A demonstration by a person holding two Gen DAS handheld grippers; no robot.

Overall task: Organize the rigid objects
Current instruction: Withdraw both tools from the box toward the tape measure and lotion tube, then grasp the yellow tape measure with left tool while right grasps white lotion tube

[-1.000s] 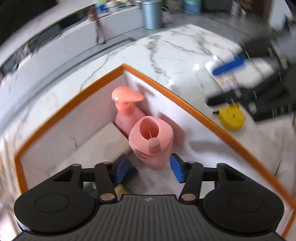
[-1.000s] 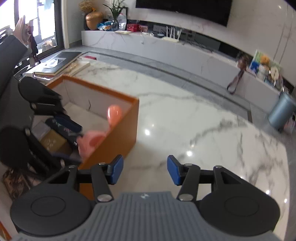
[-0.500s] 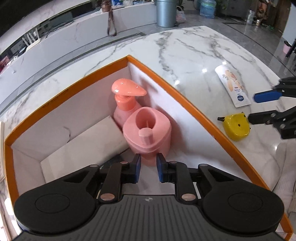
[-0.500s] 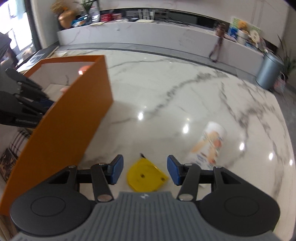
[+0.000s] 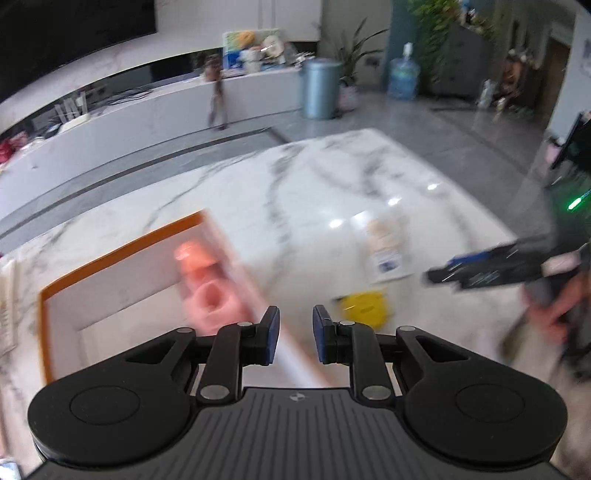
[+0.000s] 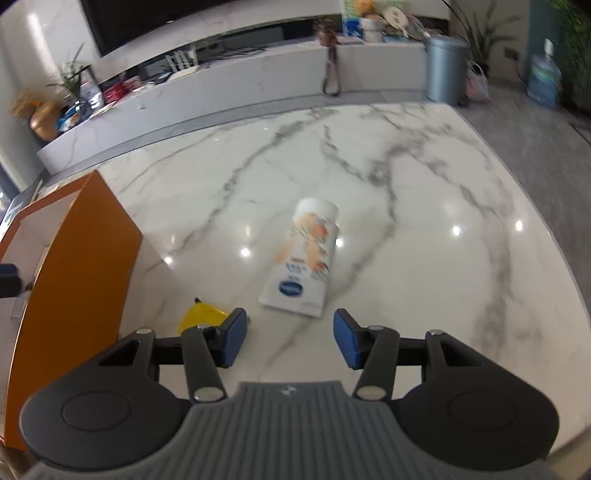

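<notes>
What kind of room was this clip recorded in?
Most likely a home living room, though an office lounge is possible. A large dark screen hangs above a long low marble console crowded with small items, with potted plants, a pedal bin and a water jug nearby.

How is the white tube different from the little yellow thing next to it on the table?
The white tube is long and flat with a printed label and pictures; the yellow thing is plain, short and chunky. The tube lies in full view ahead of the right gripper; the yellow thing is partly hidden behind one finger. Both lie on the marble table, outside the orange box.
</notes>
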